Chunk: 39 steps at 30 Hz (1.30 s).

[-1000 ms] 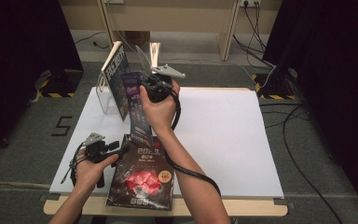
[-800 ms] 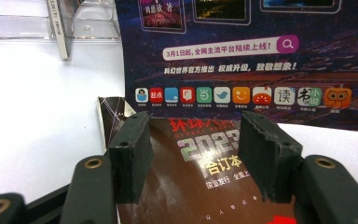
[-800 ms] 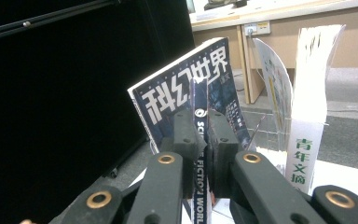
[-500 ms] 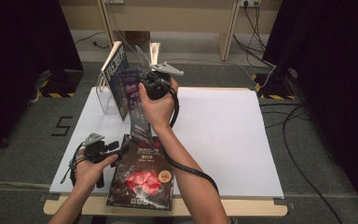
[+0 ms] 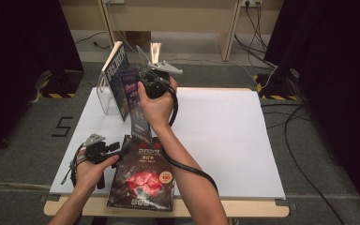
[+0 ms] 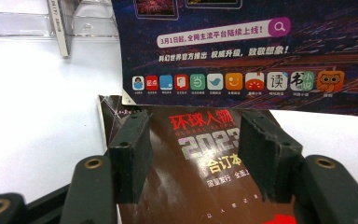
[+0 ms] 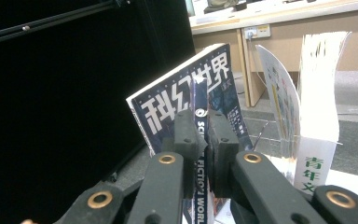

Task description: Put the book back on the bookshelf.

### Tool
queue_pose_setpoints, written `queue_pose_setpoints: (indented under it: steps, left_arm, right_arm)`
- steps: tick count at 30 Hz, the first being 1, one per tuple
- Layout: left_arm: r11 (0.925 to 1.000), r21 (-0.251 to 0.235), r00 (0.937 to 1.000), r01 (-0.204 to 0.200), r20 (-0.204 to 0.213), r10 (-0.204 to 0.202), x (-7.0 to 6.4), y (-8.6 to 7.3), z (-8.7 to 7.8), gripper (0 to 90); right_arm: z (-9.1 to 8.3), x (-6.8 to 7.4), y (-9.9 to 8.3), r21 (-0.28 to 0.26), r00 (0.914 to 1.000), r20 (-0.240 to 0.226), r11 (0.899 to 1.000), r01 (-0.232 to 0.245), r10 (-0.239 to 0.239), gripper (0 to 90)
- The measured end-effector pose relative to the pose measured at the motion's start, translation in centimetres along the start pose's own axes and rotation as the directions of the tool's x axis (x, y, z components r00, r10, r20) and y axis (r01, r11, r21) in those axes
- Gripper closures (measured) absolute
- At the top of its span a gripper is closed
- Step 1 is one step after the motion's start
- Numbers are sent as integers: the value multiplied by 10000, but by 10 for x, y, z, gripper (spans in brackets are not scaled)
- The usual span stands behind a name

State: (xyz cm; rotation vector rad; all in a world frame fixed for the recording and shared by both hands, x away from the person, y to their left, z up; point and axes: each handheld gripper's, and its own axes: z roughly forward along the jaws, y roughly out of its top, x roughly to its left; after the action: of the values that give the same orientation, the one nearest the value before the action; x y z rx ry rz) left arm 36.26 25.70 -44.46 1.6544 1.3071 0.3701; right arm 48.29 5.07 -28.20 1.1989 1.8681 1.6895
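white table top (image 5: 225, 140) on a grey floor, dark curtains on both sides. right gripper (image 5: 146, 83) at the far left, jaws clamped narrow on the spine of a purple magazine (image 5: 138, 110) that hangs upright, long axis running down toward the near edge. clear rack (image 5: 104, 96) with a leaning magazine (image 5: 117, 63) sits just left of it, so the slot lies left and slightly far of the held one. left gripper (image 5: 122, 147) rests near, jaws wide over the top edge of the flat red magazine (image 5: 143, 180). right hand is nearer the rack.
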Motion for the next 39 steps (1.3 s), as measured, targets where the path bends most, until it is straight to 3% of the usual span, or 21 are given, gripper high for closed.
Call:
queue_pose_setpoints:
  steps: [31, 35, 39]
  left_arm:
    - [9997, -223, 10000, 79, 63, -77, -1, 2, -2, 431]
    - [9975, -698, 9992, 51, 394, -24, -11, 11, -6, 431]
    - [9915, -1241, 9964, -385, 703, 474, -32, 32, -10, 429]
  right_arm:
    - [7, 1, 2, -212, 9999, 132, 9997, 85, -82, 845]
    - [7, 3, -1, -267, 9997, 186, 9995, 143, -138, 845]
    - [4, 7, -2, -273, 9994, 275, 9993, 235, -228, 844]
